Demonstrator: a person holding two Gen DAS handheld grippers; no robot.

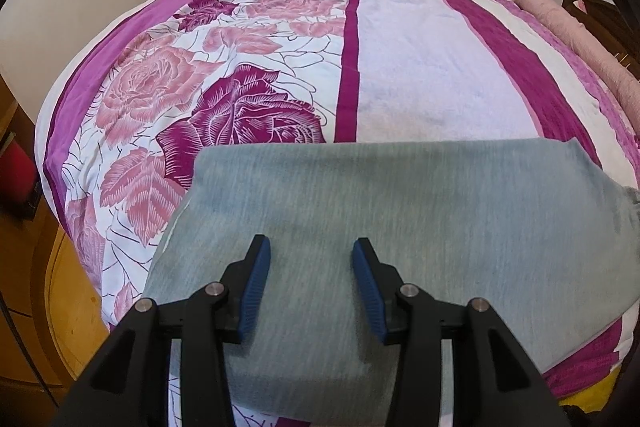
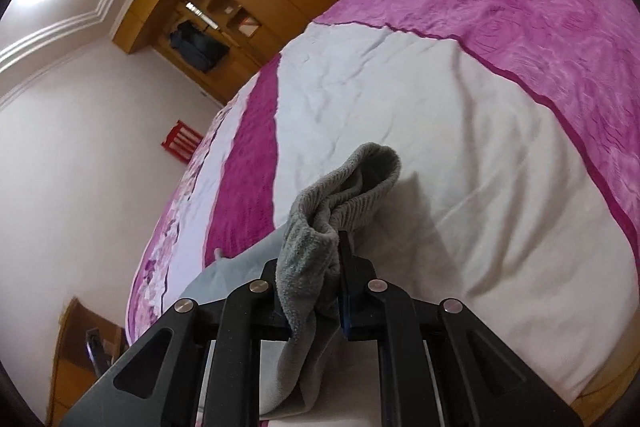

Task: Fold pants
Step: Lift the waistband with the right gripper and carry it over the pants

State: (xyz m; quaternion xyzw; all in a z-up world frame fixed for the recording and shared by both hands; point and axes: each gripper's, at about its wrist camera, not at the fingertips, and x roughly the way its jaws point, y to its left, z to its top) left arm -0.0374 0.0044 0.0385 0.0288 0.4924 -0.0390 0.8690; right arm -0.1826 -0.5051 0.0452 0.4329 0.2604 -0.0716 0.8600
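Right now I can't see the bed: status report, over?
Left gripper open above grey pants. Right gripper shut on pants' ribbed cuff. Nothing blocking on bedspread.

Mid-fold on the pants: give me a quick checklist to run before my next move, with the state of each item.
1. Right gripper has cloth: ok, shut on a bunched ribbed edge of the gray pants.
2. Left gripper free: ok, its blue pads stand apart over the pants, holding nothing.
3. Far fold edge straight: ok, it runs evenly across the bedspread.
4. Flat panel smooth: ok, no wrinkles seen in the left wrist view.
5. Layers under the lifted edge aligned: cannot tell, hidden by the bunch.
6. Landing area ahead of the right gripper: ok, only bare bedspread shows there.
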